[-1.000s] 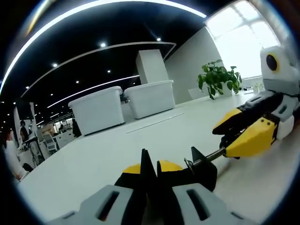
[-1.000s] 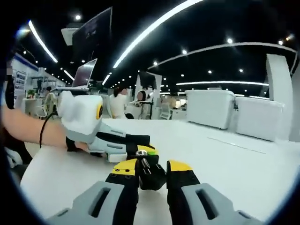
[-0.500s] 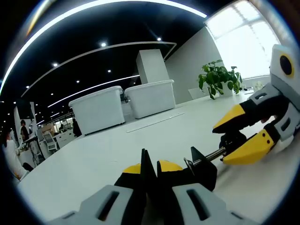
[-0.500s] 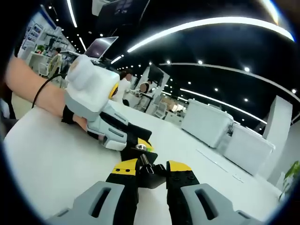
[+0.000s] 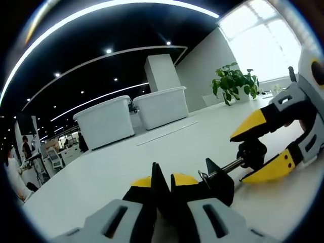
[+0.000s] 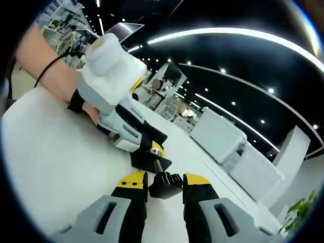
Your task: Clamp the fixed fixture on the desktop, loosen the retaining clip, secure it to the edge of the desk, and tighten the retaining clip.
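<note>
On the white desk (image 5: 101, 172), your left gripper (image 5: 162, 183) holds the black body of the clamp fixture (image 5: 218, 181), its jaws drawn together with barely a slit between the yellow tips and the fixture wedged just beside the right-hand fingertip; that grip looks meant to pin the piece while the other hand works the screw. From the fixture a thin metal screw rod (image 5: 227, 168) runs out ahead and to the right of your fingers to the black knob (image 5: 251, 152), which sits between the yellow tips of your right gripper (image 5: 263, 147). In the right gripper view the same knob (image 6: 164, 183) lies between that gripper's (image 6: 164, 180) two yellow fingertips, the jaws narrow around it; whether the pads are actually pressing it is hard to tell at this angle, though they look set to turn it and loosen the clip. Beyond the knob, the left gripper (image 6: 147, 147) comes in from the upper left with your hand (image 6: 61, 76) behind it. Farther off stand two white bins (image 5: 134, 114) and a potted plant (image 5: 234, 83), well apart from the work; nothing lies between the fingers and the fixture, and the desk's edge is out of view.
</note>
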Available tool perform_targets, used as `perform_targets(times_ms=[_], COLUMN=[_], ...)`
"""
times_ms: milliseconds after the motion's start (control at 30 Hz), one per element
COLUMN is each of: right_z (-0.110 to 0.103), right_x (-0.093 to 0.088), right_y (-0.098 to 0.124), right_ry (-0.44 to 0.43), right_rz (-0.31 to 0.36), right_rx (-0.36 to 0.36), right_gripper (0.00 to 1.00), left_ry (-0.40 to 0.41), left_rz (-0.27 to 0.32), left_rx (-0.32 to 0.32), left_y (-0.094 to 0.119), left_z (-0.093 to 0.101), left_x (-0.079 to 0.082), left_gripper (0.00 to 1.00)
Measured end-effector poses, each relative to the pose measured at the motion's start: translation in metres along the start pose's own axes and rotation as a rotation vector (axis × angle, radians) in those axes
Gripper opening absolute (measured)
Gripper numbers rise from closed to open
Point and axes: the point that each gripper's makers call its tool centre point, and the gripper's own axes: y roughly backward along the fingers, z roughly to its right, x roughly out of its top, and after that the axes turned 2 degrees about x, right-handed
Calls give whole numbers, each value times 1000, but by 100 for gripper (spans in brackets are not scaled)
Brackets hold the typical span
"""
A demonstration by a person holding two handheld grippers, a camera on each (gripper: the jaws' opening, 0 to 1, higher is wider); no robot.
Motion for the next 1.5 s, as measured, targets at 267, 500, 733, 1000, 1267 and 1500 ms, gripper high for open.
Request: perform_targets(times_ms=[267,500,733,1000,1267,1500], right_z=[0,3,6,0,1,-1], right_x=[0,-3,-5,-1,1,3], right_y=[-1,1,-2,-6,-10,-16], right_ry=[16,0,88,312,373,508], right_rz=[-8,-48,-182,-411,-467,-499], right_rx=[-7,-54,-115,-141,-181,-204], right_gripper=[26,26,26,27,26,23], left_ry=[20,74,228,382,575,644], left_rz=[-3,75,217,307,382,444], left_rx=[-26,-24,10,92,158,189], left_y=[5,14,22,32,43,51], left_z=[0,-9,-30,-64,-98,-114], left_x=[3,21,48,58,61,65], left_gripper=[27,35,35,35,35,35])
